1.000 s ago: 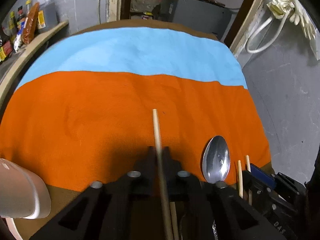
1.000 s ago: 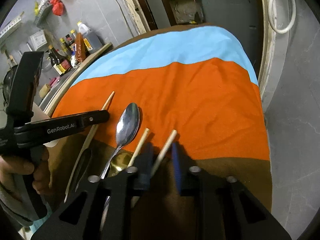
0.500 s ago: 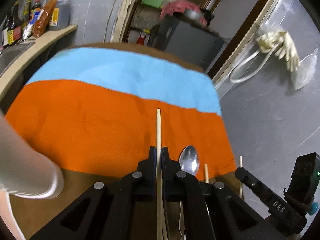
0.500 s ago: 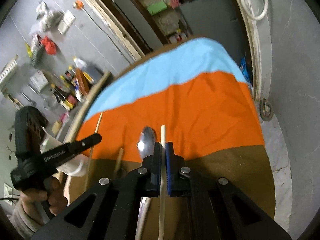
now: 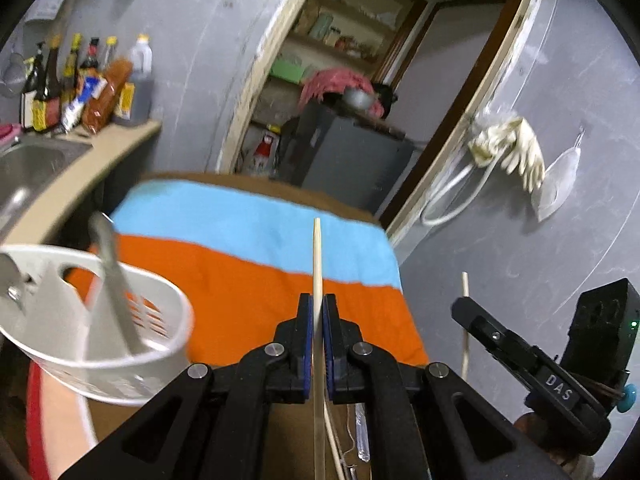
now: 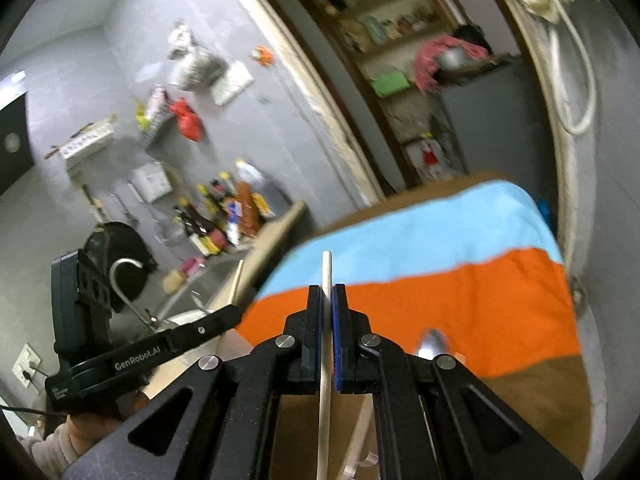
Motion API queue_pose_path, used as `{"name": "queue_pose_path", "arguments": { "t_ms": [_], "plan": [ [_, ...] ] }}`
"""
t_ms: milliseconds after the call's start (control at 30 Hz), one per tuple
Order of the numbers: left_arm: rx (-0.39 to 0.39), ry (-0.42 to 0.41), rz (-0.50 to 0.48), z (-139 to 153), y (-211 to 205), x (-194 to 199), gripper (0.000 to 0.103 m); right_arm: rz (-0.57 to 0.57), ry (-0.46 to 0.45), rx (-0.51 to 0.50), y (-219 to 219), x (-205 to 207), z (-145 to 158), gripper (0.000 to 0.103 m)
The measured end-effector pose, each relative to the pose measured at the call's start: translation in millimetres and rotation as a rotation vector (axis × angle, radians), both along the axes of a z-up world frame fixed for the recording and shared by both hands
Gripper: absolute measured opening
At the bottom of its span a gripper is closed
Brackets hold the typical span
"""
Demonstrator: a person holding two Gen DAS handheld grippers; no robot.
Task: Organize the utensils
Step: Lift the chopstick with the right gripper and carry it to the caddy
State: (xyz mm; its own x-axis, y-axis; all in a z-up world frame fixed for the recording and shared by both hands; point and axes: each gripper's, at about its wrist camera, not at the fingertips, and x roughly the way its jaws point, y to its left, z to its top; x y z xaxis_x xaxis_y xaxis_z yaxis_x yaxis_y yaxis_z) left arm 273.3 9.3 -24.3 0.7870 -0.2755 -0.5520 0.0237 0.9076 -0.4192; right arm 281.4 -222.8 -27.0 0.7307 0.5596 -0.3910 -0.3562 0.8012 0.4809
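Observation:
In the left wrist view my left gripper [image 5: 316, 314] is shut on a pale wooden chopstick [image 5: 317, 256], held in the air above the orange and blue cloth [image 5: 248, 280]. A white utensil basket [image 5: 132, 356] stands close at the left with a metal utensil [image 5: 116, 292] leaning in it. My right gripper [image 6: 327, 300] is shut on a second chopstick [image 6: 327, 272], also lifted off the table. A metal spoon [image 6: 434, 342] lies on the cloth edge below, partly hidden by the right gripper's body. Each gripper shows in the other's view: the right gripper [image 5: 464, 312], the left gripper [image 6: 234, 314].
A counter with a sink [image 5: 36, 164] and sauce bottles [image 5: 80, 88] runs along the left. Behind the table stand a dark cabinet [image 5: 344, 156] and an open doorway with shelves. Rubber gloves [image 5: 512, 144] hang on the right wall.
Both grippers have risen off the table, each carrying a chopstick. The right gripper closed on its chopstick. The white basket has come into the left wrist view.

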Motion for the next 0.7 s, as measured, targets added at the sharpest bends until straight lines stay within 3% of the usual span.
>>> {"name": "queue_pose_path", "arguments": {
  "t_ms": [400, 700],
  "plan": [
    [0.027, -0.156, 0.119, 48, 95, -27, 0.005, 0.062, -0.204, 0.06, 102, -2, 57, 0.004],
    [-0.002, -0.251, 0.232, 51, 168, -13, 0.005, 0.008, -0.355, 0.068, 160, 9, 79, 0.004]
  ]
}}
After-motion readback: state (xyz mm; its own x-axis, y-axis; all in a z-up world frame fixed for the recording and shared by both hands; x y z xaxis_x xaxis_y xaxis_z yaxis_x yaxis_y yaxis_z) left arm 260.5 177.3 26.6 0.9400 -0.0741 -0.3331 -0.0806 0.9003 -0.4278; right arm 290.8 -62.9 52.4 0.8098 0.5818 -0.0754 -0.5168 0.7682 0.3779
